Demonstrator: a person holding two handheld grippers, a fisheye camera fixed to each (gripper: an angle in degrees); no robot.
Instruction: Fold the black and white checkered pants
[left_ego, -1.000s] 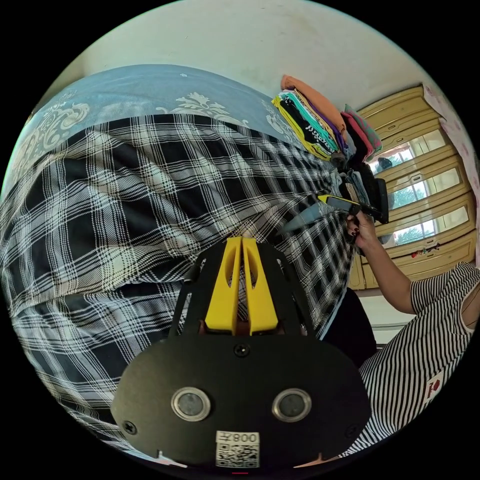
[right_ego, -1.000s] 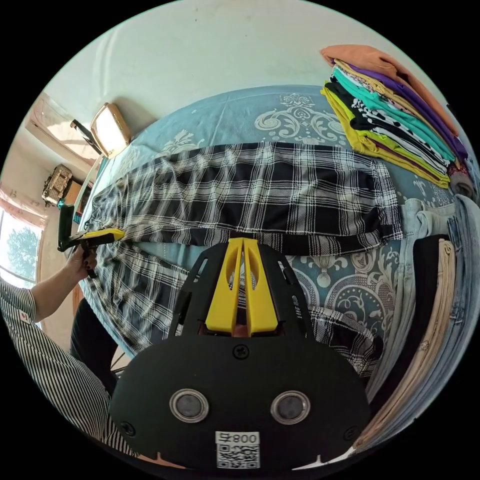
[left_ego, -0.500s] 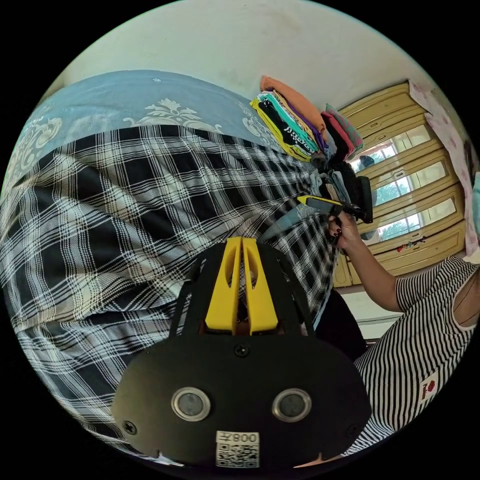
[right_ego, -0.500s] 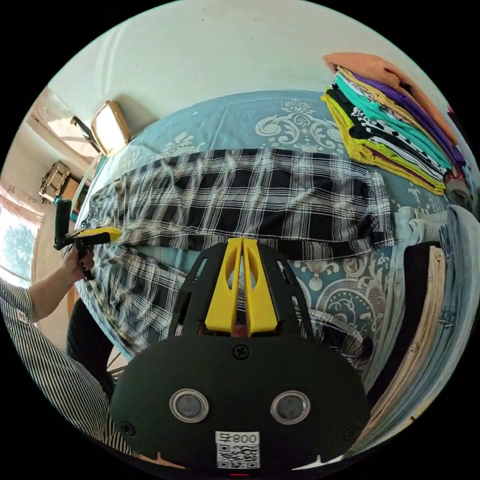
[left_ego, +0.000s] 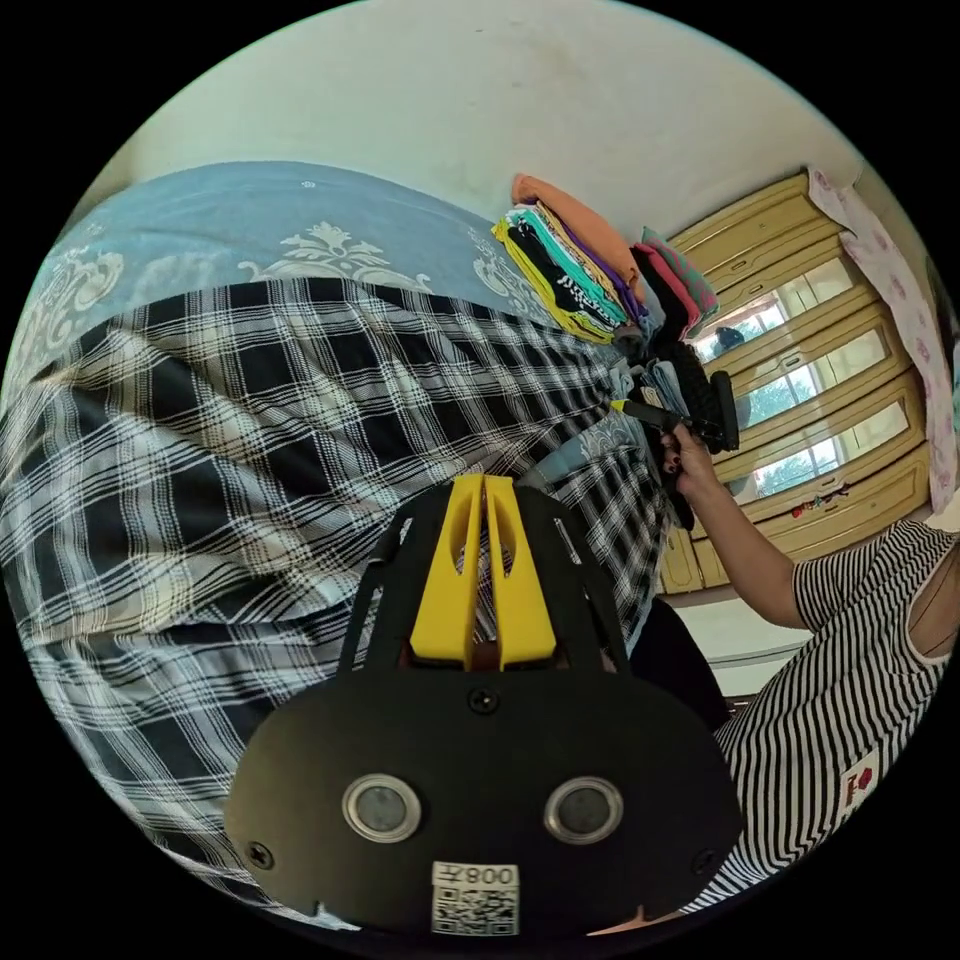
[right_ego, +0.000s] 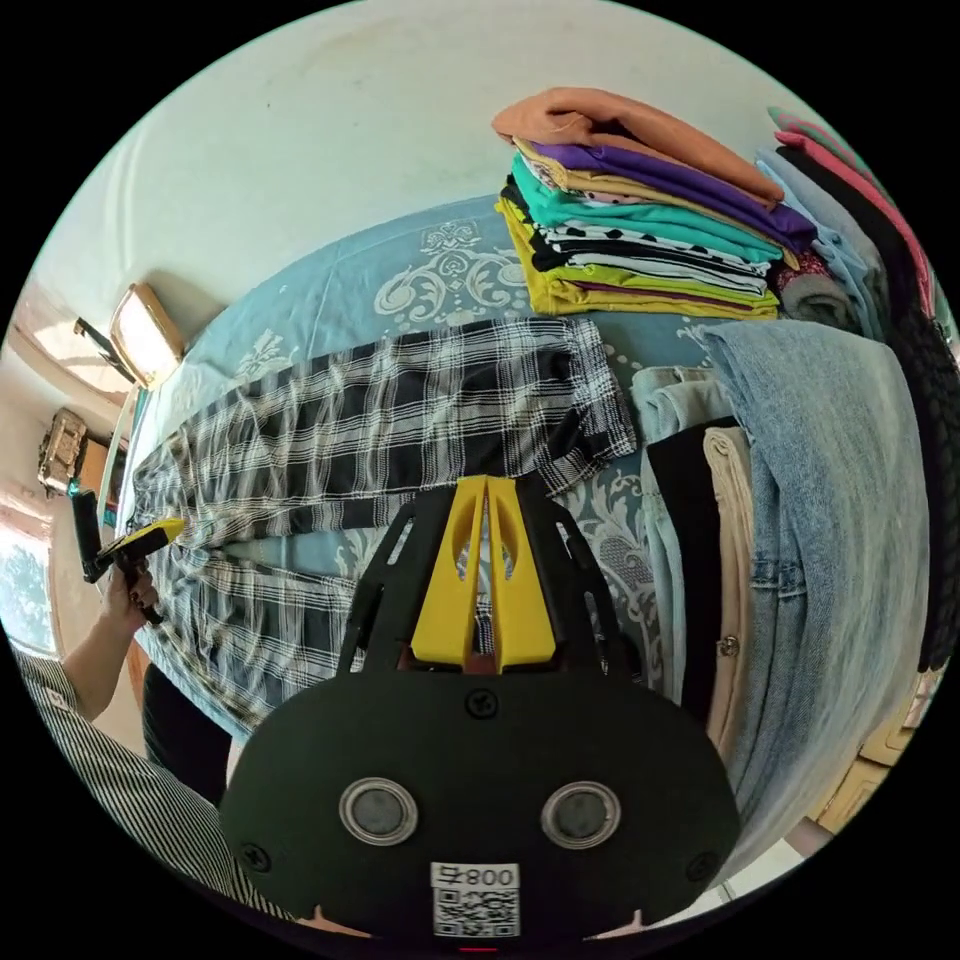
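**Both grippers pinch the checkered pants on the bed**

In the left gripper view, our left gripper (left_ego: 484, 490) has its yellow jaws pressed together on a fold of the black and white checkered pants (left_ego: 250, 420), which spread from 9 o'clock across the middle over the blue patterned bedspread (left_ego: 230, 215). At 3 o'clock a hand (left_ego: 685, 465) holds the right gripper (left_ego: 640, 410) at the far end of the pants.

In the right gripper view, our right gripper (right_ego: 486, 492) has its jaws closed on checkered cloth; the pants run from centre toward 9 o'clock. A stack of folded clothes (right_ego: 640, 240) sits at 1 o'clock, and folded jeans (right_ego: 820, 480) lie at 3 o'clock, beside the pants' end.
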